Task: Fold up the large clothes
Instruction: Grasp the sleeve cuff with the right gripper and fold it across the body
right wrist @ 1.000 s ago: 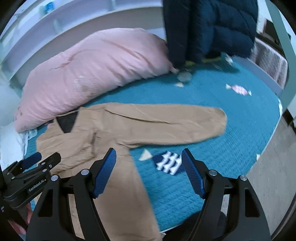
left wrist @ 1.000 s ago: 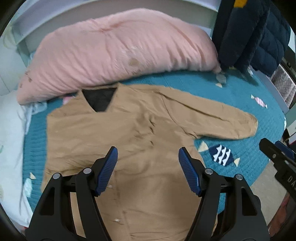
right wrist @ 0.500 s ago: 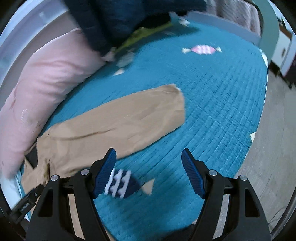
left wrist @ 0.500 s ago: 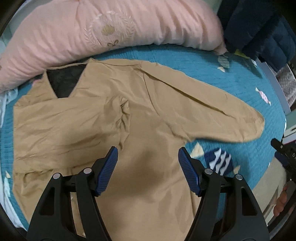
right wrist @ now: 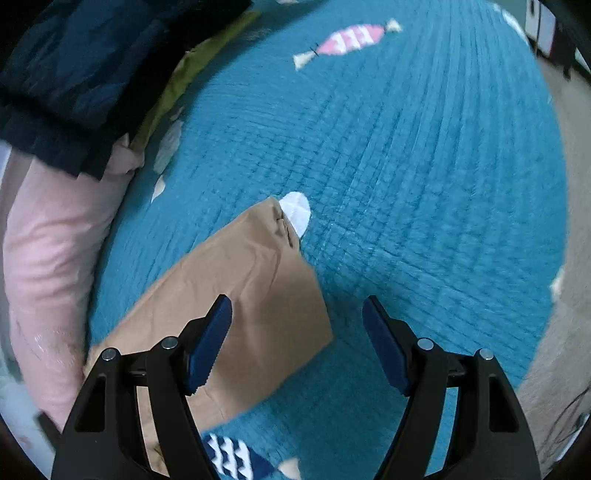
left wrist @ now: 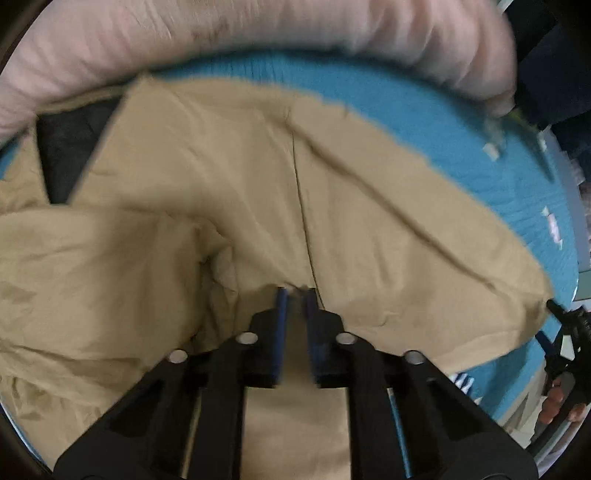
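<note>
- The left gripper [left wrist: 295,295] has just been closing; its 2 blue pads stand almost together, pinching a small fold of the tan long-sleeved cotton shirt [left wrist: 221,192] near the underarm seam.
- The shirt lies spread on the teal quilted bedspread [left wrist: 461,147], its dark-lined V neck [left wrist: 70,155] towards the puffy pink pillow [left wrist: 221,33] at the head of the bed.
- The right gripper [right wrist: 297,332] is open, jaws wide apart, hovering over the end of the shirt's outstretched sleeve [right wrist: 240,295]; the left pad sits above the cloth, the right one above bare bedspread. No contact shows.
- A navy padded jacket [right wrist: 74,66] lies at the far corner, overlapping the pillow's end.
- A pink candy-shaped patch [right wrist: 351,38] decorates the bedspread beyond the sleeve.
</note>
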Motion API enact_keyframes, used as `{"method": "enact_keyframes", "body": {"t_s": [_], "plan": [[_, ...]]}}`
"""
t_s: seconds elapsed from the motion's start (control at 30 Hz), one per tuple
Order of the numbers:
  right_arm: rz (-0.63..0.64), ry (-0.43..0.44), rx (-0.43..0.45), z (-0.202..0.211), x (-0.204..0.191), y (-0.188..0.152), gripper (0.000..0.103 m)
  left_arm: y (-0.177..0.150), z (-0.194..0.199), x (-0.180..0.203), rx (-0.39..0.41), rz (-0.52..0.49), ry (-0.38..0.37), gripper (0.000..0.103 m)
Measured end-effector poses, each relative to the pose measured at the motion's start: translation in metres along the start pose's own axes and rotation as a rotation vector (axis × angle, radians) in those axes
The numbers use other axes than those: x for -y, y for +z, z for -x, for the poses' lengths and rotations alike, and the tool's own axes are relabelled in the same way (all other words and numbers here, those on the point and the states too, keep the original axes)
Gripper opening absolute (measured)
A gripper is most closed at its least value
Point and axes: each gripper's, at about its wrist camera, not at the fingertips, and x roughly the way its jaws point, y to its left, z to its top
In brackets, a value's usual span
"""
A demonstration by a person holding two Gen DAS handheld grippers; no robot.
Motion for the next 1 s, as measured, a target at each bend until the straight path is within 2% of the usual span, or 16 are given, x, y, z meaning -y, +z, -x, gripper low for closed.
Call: {"method": "enact_keyframes", "body": {"t_s": [0.1, 0.17, 0.23, 0.27, 0.3, 0.4, 0.57, 0.67, 0.9, 0.97, 1.0], "plan": [[-0.017, 0.002, -0.044, -0.016, 0.005, 0.002, 0.071, -0.004, -0.014, 0.003, 0.013, -0.043, 0.043, 0.009], [-0.005, 0.006, -0.033, -0.020, 0.005, 0.000, 0.064, -0.007, -0.014, 0.008, 0.027, -0.066, 0.067, 0.009], [0.013, 0.012, -0.022, -0.019, 0.003, -0.002, 0.028, -0.006, -0.014, 0.010, 0.029, -0.086, 0.079, 0.008], [0.016, 0.044, -0.035, -0.019, 0.002, -0.003, 0.019, -0.006, -0.014, 0.009, 0.027, -0.084, 0.075, 0.008], [0.016, 0.081, -0.051, -0.020, 0.000, -0.004, 0.014, -0.006, -0.015, 0.008, 0.026, -0.078, 0.069, 0.008], [0.049, 0.069, -0.026, -0.008, -0.010, -0.007, 0.012, -0.006, -0.014, 0.005, 0.028, -0.080, 0.066, 0.008], [0.081, 0.121, 0.014, 0.025, -0.027, -0.014, 0.011, -0.010, -0.001, 0.012, 0.027, -0.097, 0.067, 0.008], [0.118, 0.152, 0.039, 0.048, -0.042, -0.017, 0.010, -0.014, 0.015, 0.020, 0.042, -0.121, 0.034, 0.009], [0.203, 0.226, 0.083, 0.108, -0.080, -0.038, 0.010, -0.027, 0.072, 0.035, 0.109, -0.158, 0.010, 0.010], [0.234, 0.244, 0.095, 0.124, -0.093, -0.048, 0.010, -0.033, 0.094, 0.033, 0.142, -0.167, 0.008, 0.014], [0.254, 0.255, 0.101, 0.133, -0.102, -0.055, 0.010, -0.035, 0.103, 0.030, 0.156, -0.167, 0.006, 0.027]]}}
